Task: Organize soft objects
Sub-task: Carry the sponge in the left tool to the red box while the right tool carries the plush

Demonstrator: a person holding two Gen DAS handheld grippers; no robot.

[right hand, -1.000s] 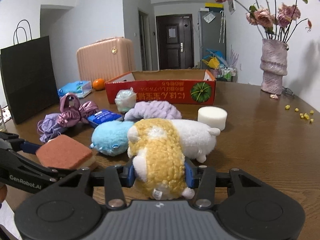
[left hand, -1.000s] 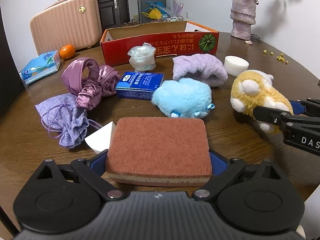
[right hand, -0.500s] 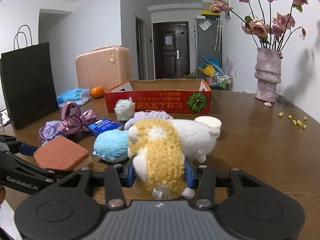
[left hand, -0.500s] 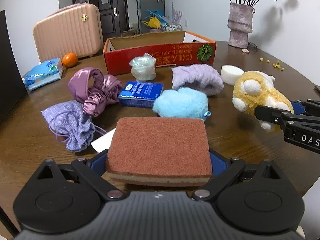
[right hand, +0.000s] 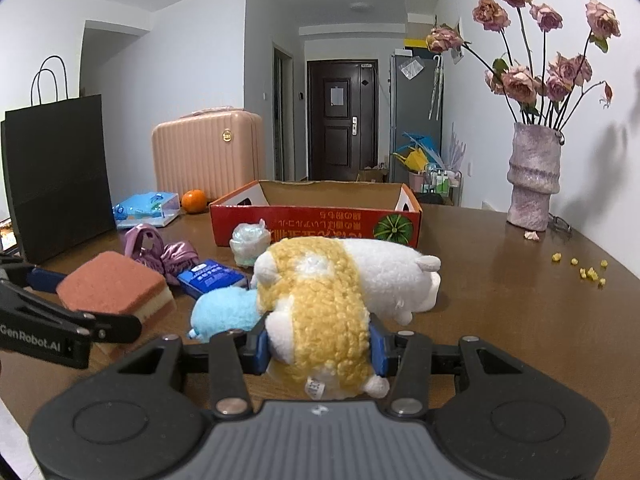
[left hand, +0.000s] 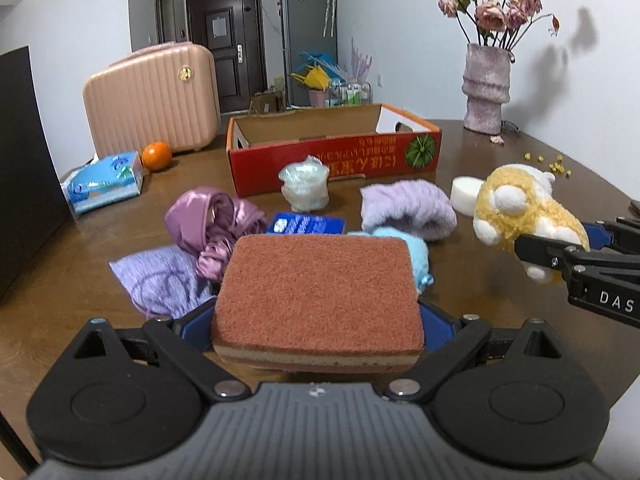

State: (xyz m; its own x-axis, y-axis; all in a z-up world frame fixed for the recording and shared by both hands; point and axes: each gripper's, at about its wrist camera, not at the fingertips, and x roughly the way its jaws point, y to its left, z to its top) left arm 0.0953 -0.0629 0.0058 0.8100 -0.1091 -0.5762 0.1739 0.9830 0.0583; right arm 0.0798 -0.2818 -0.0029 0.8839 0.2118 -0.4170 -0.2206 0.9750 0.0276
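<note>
On table (left hand: 500, 312), both grippers in use, side by side, each aimed toward the box (left hand: 336, 148) and tilted somewhat downward.

Left gripper (left hand: 316, 324): fingers clenched on sponge (left hand: 316, 292), pads pressing its two sides. Sponge lies flat between the jaws, rust face up, pale layer below, clear of the table. In the right wrist view the same sponge (right hand: 114, 284) sits at far left.

Right gripper (right hand: 318, 350): fingers clamped on plush (right hand: 320, 296), blue pads squeezing its yellow middle. White end of plush points ahead and to the right, label tag toward the camera. In the left wrist view the plush (left hand: 528, 212) shows at right, held above the table.

Loose on table, between grippers and box: blue plush (right hand: 224, 308), lilac headband (left hand: 408, 210), satin scrunchie (left hand: 212, 232), lilac pouch (left hand: 160, 280), tissue pack (left hand: 306, 224), white puff (left hand: 464, 198), wrapped bundle (left hand: 304, 186).

Box: open top, nothing visible inside.
</note>
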